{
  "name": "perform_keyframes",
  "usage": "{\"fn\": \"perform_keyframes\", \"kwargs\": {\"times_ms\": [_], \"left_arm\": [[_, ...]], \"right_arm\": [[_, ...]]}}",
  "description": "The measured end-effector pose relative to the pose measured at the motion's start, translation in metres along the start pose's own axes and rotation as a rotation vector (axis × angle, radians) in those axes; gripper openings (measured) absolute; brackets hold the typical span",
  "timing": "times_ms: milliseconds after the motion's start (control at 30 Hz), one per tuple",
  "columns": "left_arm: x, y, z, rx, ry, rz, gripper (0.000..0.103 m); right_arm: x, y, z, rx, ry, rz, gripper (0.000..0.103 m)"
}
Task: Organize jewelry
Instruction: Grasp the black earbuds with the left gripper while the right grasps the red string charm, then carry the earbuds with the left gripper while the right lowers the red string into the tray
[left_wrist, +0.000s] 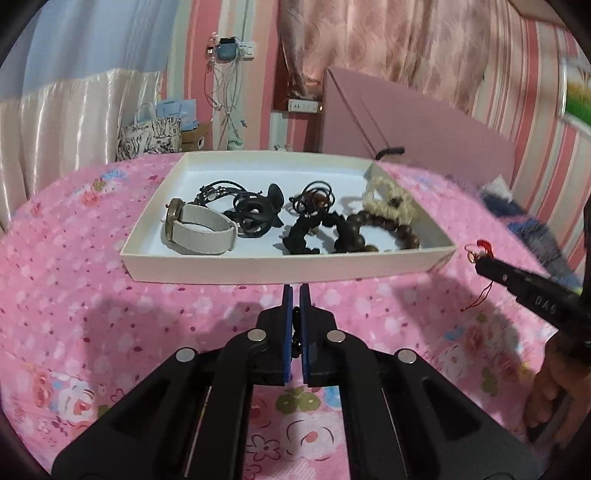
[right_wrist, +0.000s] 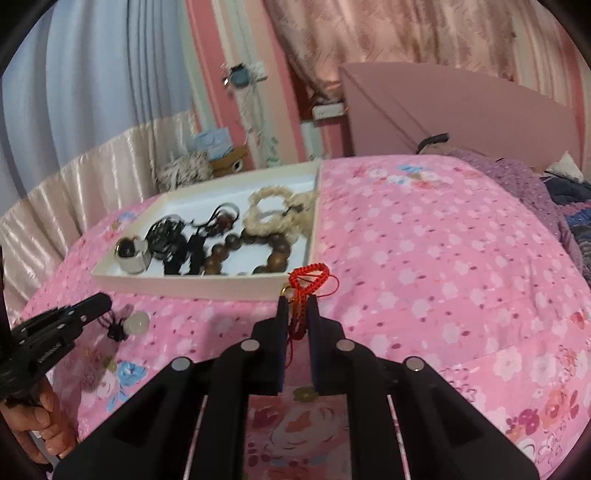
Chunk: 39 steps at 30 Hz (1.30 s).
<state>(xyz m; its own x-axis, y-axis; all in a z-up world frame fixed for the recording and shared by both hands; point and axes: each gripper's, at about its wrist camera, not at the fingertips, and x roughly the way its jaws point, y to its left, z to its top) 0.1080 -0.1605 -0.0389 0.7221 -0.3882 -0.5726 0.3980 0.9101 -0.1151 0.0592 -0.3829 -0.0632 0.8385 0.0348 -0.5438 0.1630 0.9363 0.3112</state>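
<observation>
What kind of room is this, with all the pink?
Most likely a bedroom at home. The tray of jewelry sits on a pink floral bedspread, with curtains behind, striped pink wallpaper, and chargers plugged into a wall socket.

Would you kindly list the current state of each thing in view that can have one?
left gripper: shut on a black cord with a pale bead
black cord pendant: held, dangling above the bedspread
right gripper: shut on the red cord charm
red cord charm: held, lifted near the tray's corner
tray: open, lidless, holding jewelry
white-strap watch: strap looped closed, lying on its side in the tray
</observation>
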Motion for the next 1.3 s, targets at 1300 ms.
{"fn": "perform_keyframes", "kwargs": {"times_ms": [1300], "left_arm": [[-0.047, 0.051, 0.117, 0.001, -0.209, -0.03, 0.001]], "right_arm": [[0.004, 0.051, 0.087, -0.08, -0.101, 0.11, 0.01]]}}
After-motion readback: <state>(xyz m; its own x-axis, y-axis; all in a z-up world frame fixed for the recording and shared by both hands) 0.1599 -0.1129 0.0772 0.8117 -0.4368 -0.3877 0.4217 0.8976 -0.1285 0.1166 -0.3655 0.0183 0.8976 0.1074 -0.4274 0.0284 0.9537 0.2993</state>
